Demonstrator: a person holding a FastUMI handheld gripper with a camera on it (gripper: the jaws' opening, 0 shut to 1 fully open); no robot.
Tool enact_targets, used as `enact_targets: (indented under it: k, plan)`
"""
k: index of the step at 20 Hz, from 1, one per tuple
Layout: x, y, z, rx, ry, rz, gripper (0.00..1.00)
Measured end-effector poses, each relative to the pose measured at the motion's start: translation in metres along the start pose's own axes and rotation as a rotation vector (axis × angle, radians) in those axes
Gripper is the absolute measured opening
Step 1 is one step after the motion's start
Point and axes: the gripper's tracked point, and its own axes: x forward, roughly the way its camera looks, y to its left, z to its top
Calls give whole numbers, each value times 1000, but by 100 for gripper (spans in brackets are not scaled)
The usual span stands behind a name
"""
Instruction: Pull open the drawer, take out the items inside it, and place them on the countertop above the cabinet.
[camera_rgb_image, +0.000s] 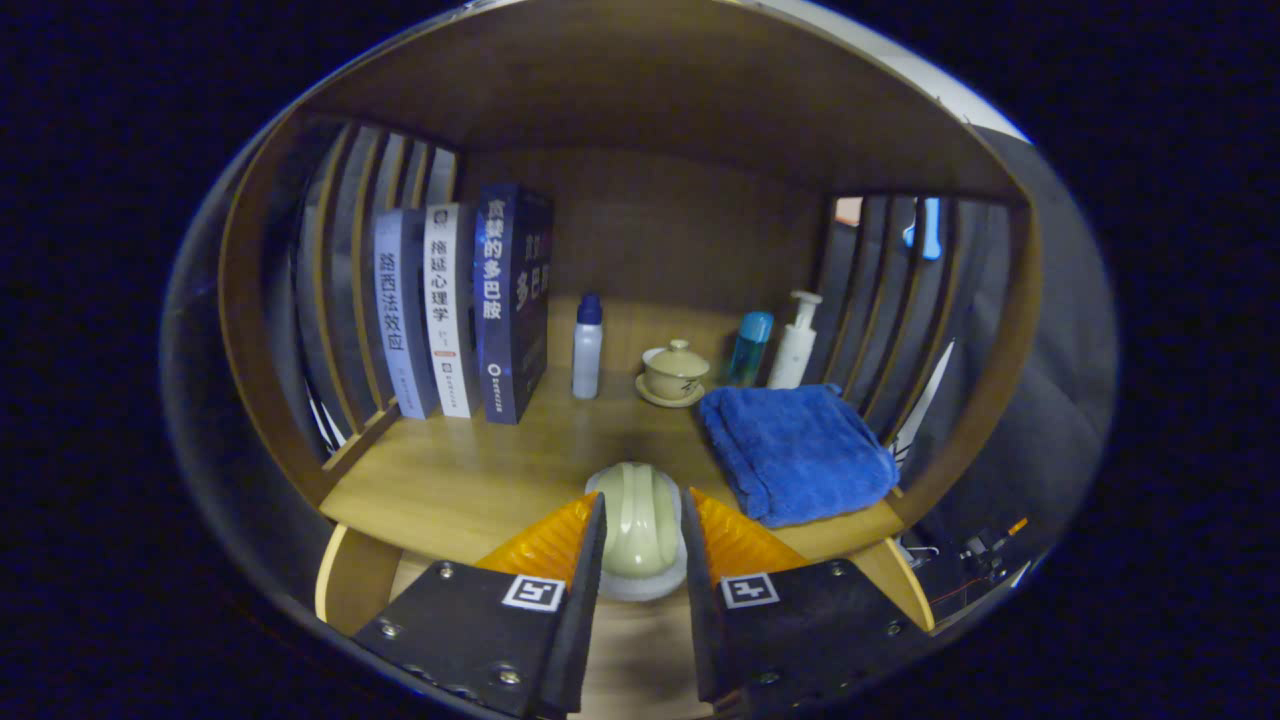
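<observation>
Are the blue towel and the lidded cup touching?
Apart. The gripper view shows bare shelf wood between the blue towel and the lidded cup. The claw holds a pale green dish between its fingers.

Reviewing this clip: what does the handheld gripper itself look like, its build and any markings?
The gripper has two flat, dark, plate-like finger bodies fastened with small metal screws. Each carries a square black-and-white fiducial marker on a white patch near its inner edge. Ahead of the plates the fingers taper into ribbed, wedge-shaped tips. No cables or sleeve are visible.
</observation>
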Motion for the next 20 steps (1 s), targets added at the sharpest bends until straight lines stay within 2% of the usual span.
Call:
enact_targets:
  k: [7, 9, 11, 15, 18, 20]
  plan:
    - [-105, -34, -11, 104, -230, -16, 42]
    - [-129, -40, -19, 135, -302, -2, 42]
    - [-152, -39, -34, 154, -349, 46, 42]
    - [-180, -48, -83, 123, -326, 80, 43]
    - [-192, -36, -112, 114, -305, 147, 43]
    - [-195, -44, -130, 130, -283, 143, 43]
